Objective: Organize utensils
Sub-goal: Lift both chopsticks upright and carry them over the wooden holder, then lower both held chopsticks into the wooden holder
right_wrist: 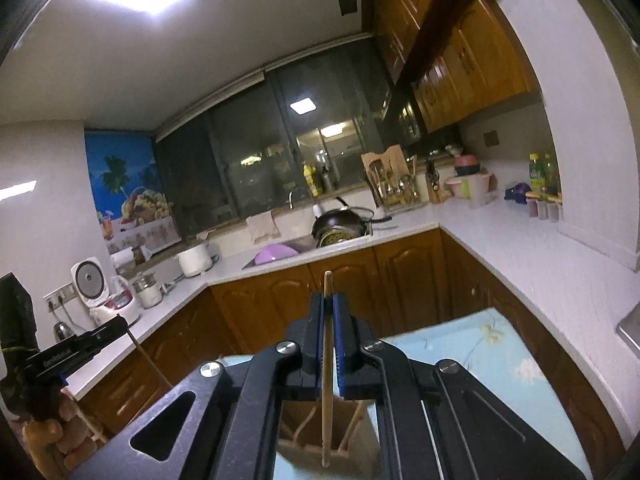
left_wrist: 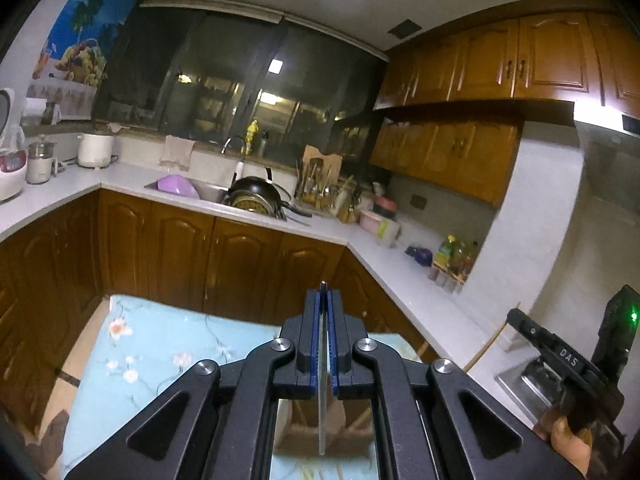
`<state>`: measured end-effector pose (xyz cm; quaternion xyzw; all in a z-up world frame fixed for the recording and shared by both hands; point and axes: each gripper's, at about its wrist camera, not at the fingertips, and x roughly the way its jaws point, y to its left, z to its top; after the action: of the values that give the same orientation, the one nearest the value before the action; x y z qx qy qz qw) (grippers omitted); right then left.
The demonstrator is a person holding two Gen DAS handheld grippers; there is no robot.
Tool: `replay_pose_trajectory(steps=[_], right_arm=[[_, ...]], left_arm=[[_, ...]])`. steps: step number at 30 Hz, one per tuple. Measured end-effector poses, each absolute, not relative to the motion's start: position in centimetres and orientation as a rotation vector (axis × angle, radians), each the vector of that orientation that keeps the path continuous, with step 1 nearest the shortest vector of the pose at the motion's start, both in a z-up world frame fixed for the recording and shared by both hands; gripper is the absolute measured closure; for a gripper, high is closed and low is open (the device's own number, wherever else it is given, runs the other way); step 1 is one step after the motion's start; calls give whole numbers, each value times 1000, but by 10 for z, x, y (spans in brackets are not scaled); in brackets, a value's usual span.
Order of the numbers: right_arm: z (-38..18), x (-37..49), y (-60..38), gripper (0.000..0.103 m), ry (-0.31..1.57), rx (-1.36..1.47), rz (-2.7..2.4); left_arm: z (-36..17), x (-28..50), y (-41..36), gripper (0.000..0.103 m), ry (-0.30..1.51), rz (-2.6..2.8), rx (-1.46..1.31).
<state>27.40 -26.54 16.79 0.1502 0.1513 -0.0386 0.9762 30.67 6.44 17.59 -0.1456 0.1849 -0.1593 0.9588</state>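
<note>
1. Left gripper (left_wrist: 325,296) – jaws shut tight, a thin grey strip pinched between the pads, pointing slightly below level.
2. Right gripper (right_wrist: 330,304) – jaws closed, a wooden stick clamped between, same slight downward tilt.
3. Fingers (right_wrist: 44,444) wrap the left grip.

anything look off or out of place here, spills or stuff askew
Nothing spilled or broken. The one untidy spot is the sink: a dark wok is stacked tilted over other pans, and a purple bowl lies on its side. The left gripper is shut on a thin metal utensil, the right gripper on a wooden chopstick.
</note>
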Motion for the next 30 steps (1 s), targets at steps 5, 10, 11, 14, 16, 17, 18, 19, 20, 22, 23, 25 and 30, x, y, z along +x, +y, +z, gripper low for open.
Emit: replay_pose_trajectory(steps=[5, 10, 11, 14, 16, 17, 18, 19, 20, 22, 23, 25, 30], right_arm=[[157, 299, -271, 99, 304, 304, -95], [131, 307, -278, 99, 307, 333, -110], [126, 309, -279, 99, 311, 335, -117], [107, 313, -281, 98, 331, 352, -121], [95, 315, -281, 98, 353, 356, -121], [90, 316, -280, 98, 364, 358, -121], [83, 317, -279, 99, 381, 360, -120], [77, 318, -278, 98, 395, 362, -118], [72, 319, -278, 98, 407, 362, -118], [68, 317, -276, 99, 403, 351, -119], [69, 317, -275, 99, 404, 342, -119], [71, 318, -274, 99, 412, 340, -121], [73, 319, -276, 99, 423, 333, -118]], left_arm=[[151, 340, 50, 102, 346, -284, -300], [126, 364, 40, 102, 373, -251, -314], [119, 368, 38, 102, 382, -241, -316], [100, 376, 30, 102, 406, -230, -329], [90, 381, 24, 102, 424, -231, -331], [85, 384, 21, 102, 438, -232, -327], [79, 387, 18, 101, 451, -233, -323], [76, 389, 16, 101, 462, -235, -320], [71, 392, 16, 101, 474, -237, -318], [67, 400, 14, 101, 495, -239, -315], [65, 401, 16, 101, 498, -248, -318], [70, 404, 18, 101, 501, -256, -309], [77, 405, 26, 101, 505, -257, -296]])
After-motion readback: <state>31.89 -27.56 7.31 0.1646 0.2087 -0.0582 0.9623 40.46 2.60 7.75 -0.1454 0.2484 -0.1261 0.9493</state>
